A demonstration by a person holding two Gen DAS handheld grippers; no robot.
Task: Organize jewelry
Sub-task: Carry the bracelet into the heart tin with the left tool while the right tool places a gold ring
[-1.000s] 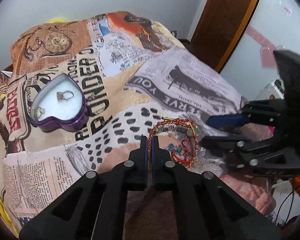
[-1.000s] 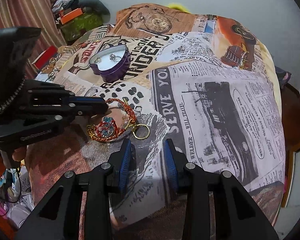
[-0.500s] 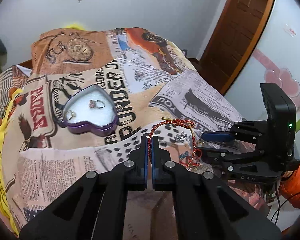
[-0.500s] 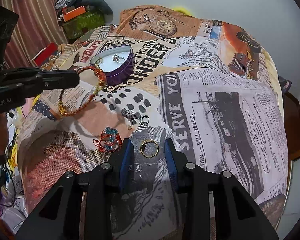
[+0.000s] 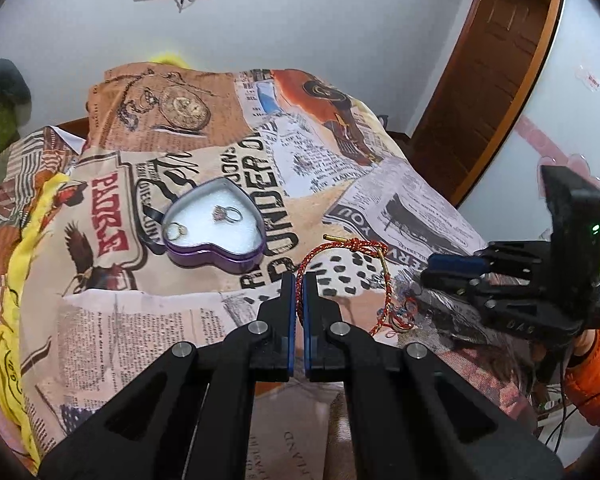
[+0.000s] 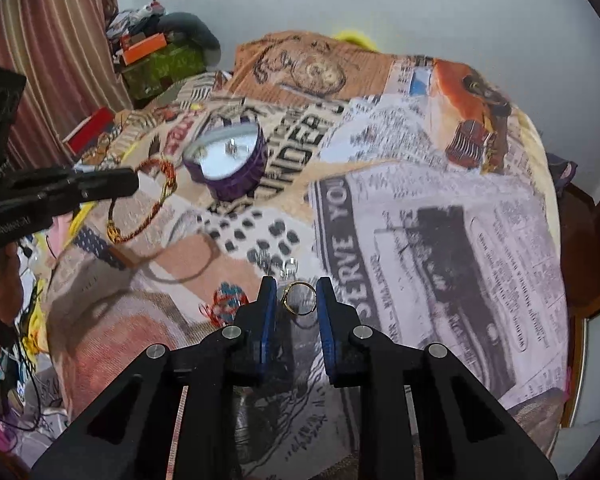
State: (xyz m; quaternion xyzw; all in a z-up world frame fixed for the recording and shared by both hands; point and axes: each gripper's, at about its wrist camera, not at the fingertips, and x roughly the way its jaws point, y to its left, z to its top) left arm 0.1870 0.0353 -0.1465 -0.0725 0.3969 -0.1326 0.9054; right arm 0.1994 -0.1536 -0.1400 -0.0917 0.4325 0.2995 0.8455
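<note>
Left wrist view: the left hand-held gripper (image 5: 299, 285) is clenched on a red-and-gold cord bracelet (image 5: 342, 270), whose loop hangs off toward 2 o'clock above the printed bedspread (image 5: 388, 208). At 10 o'clock sits a purple heart-shaped tin (image 5: 215, 227) holding two rings (image 5: 227, 213) on its white lining. Right wrist view: the right hand-held gripper (image 6: 297, 295) is released, jaws spread on either side of a gold ring (image 6: 300, 298) lying on the bedspread. A beaded red charm (image 6: 225, 304) lies at 9 o'clock of it.
</note>
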